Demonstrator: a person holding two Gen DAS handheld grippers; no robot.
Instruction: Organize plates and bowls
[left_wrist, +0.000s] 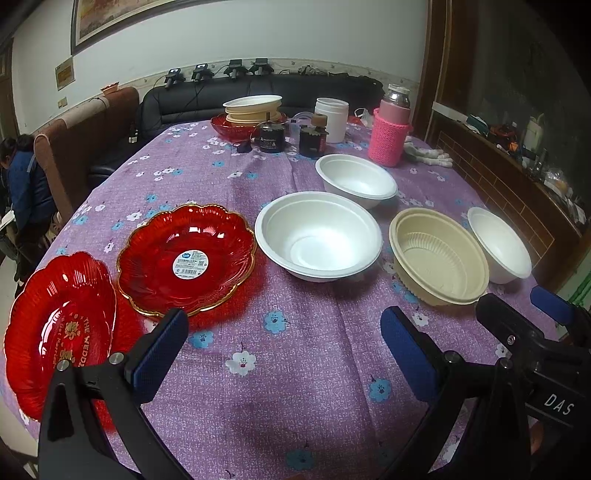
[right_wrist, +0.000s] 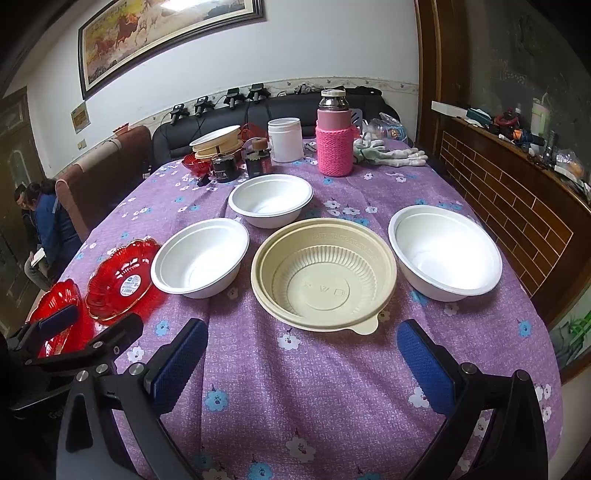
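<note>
On purple floral tablecloth (left_wrist: 295, 350), left wrist view: left gripper (left_wrist: 284, 354) spread wide, empty, above bare cloth. Two red scalloped plates (left_wrist: 184, 258) (left_wrist: 59, 325) at left, stiff and glossy, prob. slippery; grip at rim.

Right wrist view: right gripper (right_wrist: 303, 365) also wide, empty, just short of beige ribbed bowl (right_wrist: 325, 273). Three white foam bowls (right_wrist: 201, 256) (right_wrist: 271, 199) (right_wrist: 445, 249) around it, apart; light, thin-walled, likely crushable. Pinch rim gently; beige bowl has tab at near edge.

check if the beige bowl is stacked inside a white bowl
No, the beige bowl sits by itself on the tablecloth, with white bowls apart on either side.
</note>
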